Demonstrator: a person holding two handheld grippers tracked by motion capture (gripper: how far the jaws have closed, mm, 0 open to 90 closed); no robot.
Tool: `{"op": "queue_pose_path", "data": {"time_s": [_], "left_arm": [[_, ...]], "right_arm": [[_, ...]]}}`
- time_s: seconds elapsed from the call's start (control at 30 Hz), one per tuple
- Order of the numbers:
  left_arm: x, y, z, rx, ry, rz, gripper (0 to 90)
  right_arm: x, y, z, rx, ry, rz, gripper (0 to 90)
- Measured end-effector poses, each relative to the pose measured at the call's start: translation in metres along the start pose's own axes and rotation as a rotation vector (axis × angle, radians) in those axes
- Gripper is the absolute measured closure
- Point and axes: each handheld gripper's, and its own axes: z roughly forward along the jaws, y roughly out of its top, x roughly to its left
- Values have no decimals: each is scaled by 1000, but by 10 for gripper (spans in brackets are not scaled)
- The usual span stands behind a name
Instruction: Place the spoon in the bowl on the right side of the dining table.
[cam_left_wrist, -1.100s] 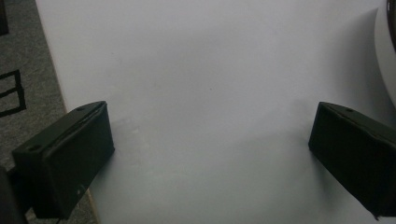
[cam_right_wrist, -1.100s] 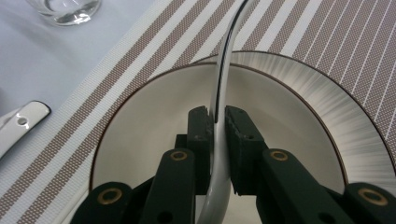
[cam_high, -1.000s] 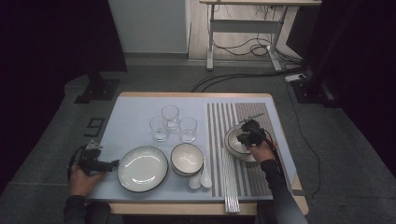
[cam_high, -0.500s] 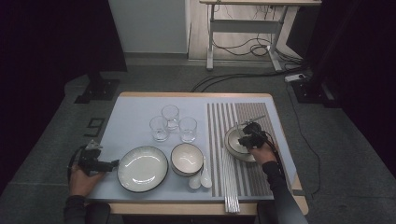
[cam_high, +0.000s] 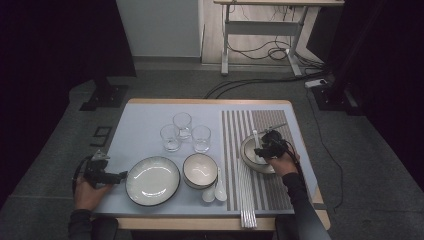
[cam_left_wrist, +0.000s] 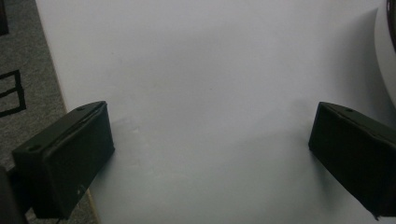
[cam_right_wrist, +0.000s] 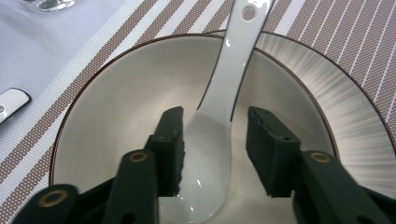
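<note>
A white ceramic spoon (cam_right_wrist: 224, 93) lies in a white bowl (cam_right_wrist: 116, 116) with its handle leaning over the far rim. My right gripper (cam_right_wrist: 215, 116) hangs over the bowl (cam_high: 250, 159) with one jaw on each side of the spoon's scoop. Its jaws have just been opening, and a gap shows between each pad and the spoon. In the high view the right gripper (cam_high: 264, 147) is at the table's right, on the striped placemat (cam_high: 280, 190). My left gripper (cam_high: 120, 176) rests at the table's left edge. Its jaws (cam_left_wrist: 210, 130) stand wide open over bare tabletop.
A large white plate (cam_high: 152, 180) lies just right of the left gripper, then a second bowl (cam_high: 200, 170) and two white spoons (cam_high: 215, 191). Three glasses (cam_high: 182, 132) stand mid-table. Several silvery sticks (cam_high: 247, 200) lie along the placemat's left side.
Both hands are where they were, the right one over the bowl and the left at the table edge. The high view is too small to show the jaws moving.
</note>
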Motion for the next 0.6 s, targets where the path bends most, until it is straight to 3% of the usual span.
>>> {"op": "queue_pose_path", "data": {"time_s": [0.6], "left_arm": [[0,0,0,0,0,0,0]], "right_arm": [[1,-9,-23,-61,-7,-29,186]]}}
